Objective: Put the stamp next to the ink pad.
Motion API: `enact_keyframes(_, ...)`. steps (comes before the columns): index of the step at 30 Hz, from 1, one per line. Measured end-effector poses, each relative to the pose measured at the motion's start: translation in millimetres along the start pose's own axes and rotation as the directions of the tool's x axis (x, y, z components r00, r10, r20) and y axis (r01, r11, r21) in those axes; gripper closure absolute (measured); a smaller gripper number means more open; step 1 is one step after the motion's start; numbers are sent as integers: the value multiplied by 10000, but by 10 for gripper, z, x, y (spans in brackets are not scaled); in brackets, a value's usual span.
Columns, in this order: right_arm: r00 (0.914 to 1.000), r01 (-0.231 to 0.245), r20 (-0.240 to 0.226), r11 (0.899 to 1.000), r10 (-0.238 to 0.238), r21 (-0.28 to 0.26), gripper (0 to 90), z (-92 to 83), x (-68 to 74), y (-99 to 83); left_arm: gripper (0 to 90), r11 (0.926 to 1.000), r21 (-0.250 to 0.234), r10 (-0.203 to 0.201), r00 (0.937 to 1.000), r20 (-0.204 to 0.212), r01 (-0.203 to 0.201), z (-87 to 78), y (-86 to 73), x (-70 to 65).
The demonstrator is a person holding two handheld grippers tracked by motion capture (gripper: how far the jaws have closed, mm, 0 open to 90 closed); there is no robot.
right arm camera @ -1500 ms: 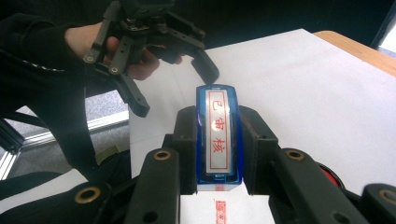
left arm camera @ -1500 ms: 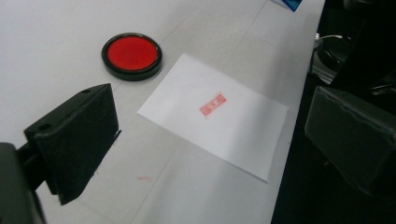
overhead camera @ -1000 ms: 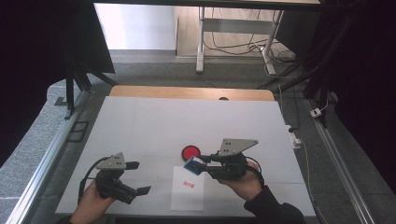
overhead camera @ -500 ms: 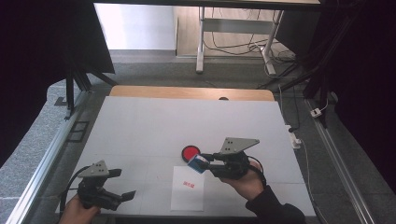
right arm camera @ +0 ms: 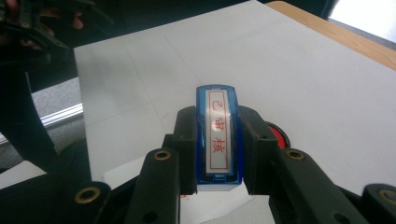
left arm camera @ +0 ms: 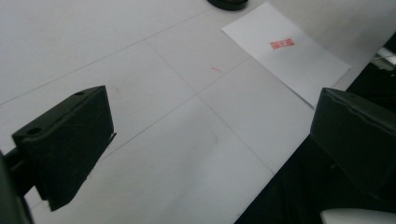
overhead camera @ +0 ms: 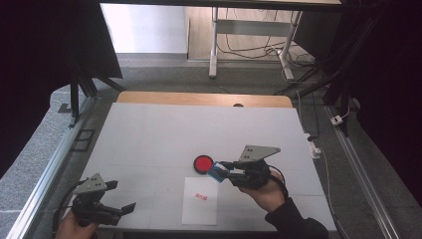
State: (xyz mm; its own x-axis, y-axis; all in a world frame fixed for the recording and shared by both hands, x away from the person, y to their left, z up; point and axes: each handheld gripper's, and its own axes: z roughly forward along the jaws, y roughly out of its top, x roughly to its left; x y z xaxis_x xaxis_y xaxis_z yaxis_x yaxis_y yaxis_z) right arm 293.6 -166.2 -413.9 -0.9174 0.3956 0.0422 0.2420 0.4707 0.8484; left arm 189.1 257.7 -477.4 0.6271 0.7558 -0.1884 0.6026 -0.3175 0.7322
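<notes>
A white-covered table (overhead camera: 149, 134) is filling the middle of the high view, with grey floor and desk legs lying beyond its far wooden edge at the top of the frame. Right of centre, the right tongs (overhead camera: 225, 171) are pinching a blue stamp (right arm camera: 218, 135) by its two long sides, its label with red characters facing the right gripper view's camera. A red ink pad (overhead camera: 203, 163) is sitting just left of the stamp, and a sheet of paper (overhead camera: 200, 211) bearing a small red mark (left arm camera: 282, 44) is lying below it toward the bottom edge. At the lower left of the high view, the left tongs (overhead camera: 122, 196) are hanging spread and empty over bare table.

The stamp is probably between inking and pressing, though its face is hidden, so that is hard to confirm. To do this well, the holder should be keeping the stamp level, bringing it straight down onto an unmarked part of the paper, and pressing evenly without sliding. The free tongs could be steadying the sheet's corner.
</notes>
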Motion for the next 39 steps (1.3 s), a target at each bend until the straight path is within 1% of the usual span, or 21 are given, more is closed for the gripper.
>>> enact_keyframes(4,9996,-201,217,9998,199,88,708,-28,-56,-27,0,9999,160,39,9995,-320,-34,-20,-13,-4)
enact_keyframes(6,9990,-260,369,9996,255,131,708,-42,-85,-42,0,9998,160,-89,9991,-406,95,-29,-22,2)
enact_keyframes(11,9964,-388,762,9988,365,297,708,-77,-168,-82,0,9996,62,-291,9989,-375,293,-41,-32,22)
enact_keyframes(15,9922,-388,1206,9975,315,587,708,-97,-236,-118,0,9995,228,-194,9990,-398,203,-24,-24,13)
enact_keyframes(18,9889,-480,1441,9964,374,702,708,-107,-300,-154,0,9992,348,-157,9989,-445,172,-11,-18,8)
enact_keyframes(21,9844,-578,1708,9947,426,848,708,-117,-361,-188,0,9989,406,-201,9987,-462,220,-7,-16,12)
enact_keyframes(24,9800,-715,1919,9933,529,912,708,-121,-419,-219,0,9988,448,-163,9990,-412,181,-3,-14,10)
enact_keyframes(27,9735,-803,2221,9910,548,1074,708,-126,-472,-247,0,9987,470,-167,9990,-403,186,-1,-13,12)
enact_keyframes(32,9626,-973,2638,9878,622,1219,708,-117,-543,-291,0,9989,371,-282,9986,-448,299,-12,-17,21)
enact_keyframes(35,9574,-1050,2818,9851,631,1360,708,-99,-587,-317,0,9989,323,-317,9982,-501,334,-18,-18,20)
enact_keyframes(39,9518,-1306,2963,9789,794,1573,708,-71,-650,-360,0,9990,286,-325,9978,-580,342,-23,-20,18)
